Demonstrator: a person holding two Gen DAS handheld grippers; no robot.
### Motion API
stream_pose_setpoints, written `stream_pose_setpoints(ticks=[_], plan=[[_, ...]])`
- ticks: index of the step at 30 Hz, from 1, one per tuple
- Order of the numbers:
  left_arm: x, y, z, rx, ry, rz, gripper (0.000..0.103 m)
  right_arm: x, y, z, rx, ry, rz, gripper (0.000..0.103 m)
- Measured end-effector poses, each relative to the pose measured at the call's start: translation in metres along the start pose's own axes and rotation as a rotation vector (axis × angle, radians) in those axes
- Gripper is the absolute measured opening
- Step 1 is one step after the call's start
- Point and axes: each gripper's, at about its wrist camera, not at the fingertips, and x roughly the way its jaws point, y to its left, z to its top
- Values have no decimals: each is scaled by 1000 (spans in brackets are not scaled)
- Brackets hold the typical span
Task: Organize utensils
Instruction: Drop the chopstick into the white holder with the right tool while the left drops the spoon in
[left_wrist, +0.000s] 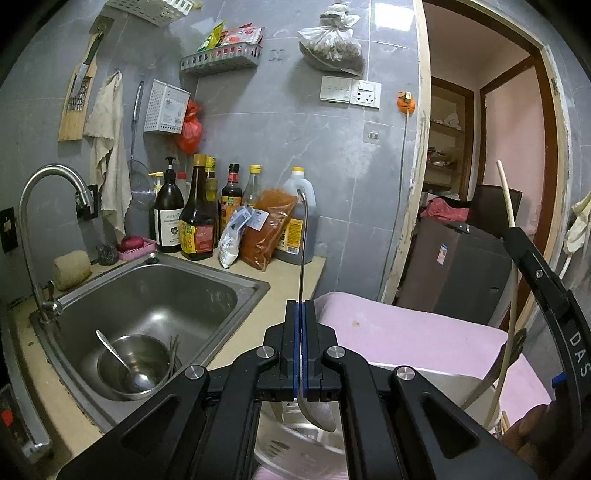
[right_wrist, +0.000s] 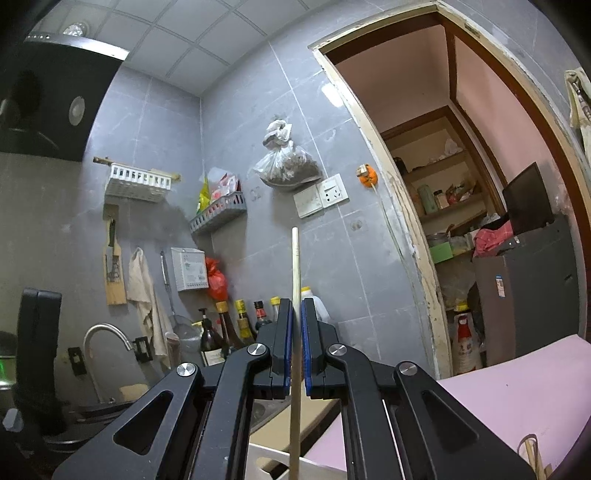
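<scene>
My left gripper (left_wrist: 302, 306) is shut on a steel spoon (left_wrist: 303, 240), handle up, bowl (left_wrist: 321, 415) hanging below the pads over a white holder (left_wrist: 295, 443). My right gripper (right_wrist: 297, 306) is shut on a pale wooden chopstick (right_wrist: 295, 280) held upright; it also shows at the right of the left wrist view (left_wrist: 506, 199), beside the right gripper's black body (left_wrist: 535, 273). In the sink (left_wrist: 207, 291) a steel bowl (left_wrist: 155, 354) holds another spoon (left_wrist: 114, 350), with chopsticks (left_wrist: 173, 347) leaning beside it.
Sauce bottles (left_wrist: 199, 214) and bags (left_wrist: 266, 229) line the back of the counter (left_wrist: 258, 317). A tap (left_wrist: 40, 206) arches over the sink. A pink surface (left_wrist: 406, 332) lies right of the counter. A doorway (left_wrist: 480, 166) opens at right.
</scene>
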Motion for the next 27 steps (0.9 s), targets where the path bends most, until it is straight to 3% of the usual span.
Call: stream_pose_setpoints(ticks=[13,27], plan=[[3,-3,-6,-14,13,-24,0,-3,4,0,-39,-24,7,3],[5,-2,-12,-18,37,-63,1,2,7,3,-50,30,41,4]])
